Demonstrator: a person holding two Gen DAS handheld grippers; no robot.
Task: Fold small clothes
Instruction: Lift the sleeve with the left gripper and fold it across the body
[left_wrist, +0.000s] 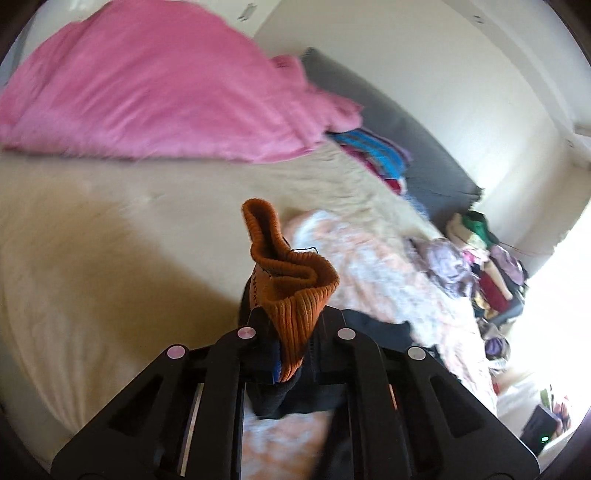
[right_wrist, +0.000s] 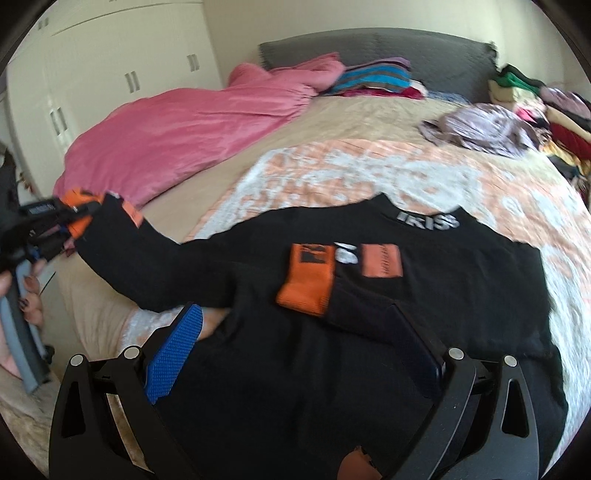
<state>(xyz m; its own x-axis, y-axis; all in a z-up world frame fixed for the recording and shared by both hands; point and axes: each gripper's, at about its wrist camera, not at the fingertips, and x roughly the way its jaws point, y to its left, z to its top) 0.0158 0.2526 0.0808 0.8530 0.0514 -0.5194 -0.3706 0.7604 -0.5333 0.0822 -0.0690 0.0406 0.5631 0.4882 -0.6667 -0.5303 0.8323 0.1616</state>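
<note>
The orange cuff of the black sweater is pinched tight in the left gripper, so that sleeve is seen pulled out to the left, off the bedspread. The sweater itself is laid flat on the bed, its other sleeve folded across the chest. The right gripper is held wide open just above it, nothing clamped.

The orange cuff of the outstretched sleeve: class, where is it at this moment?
The orange cuff is pinched in the shut left gripper, raised above the beige sheet; in the right wrist view it sits far left, just before the pink blanket.
</note>
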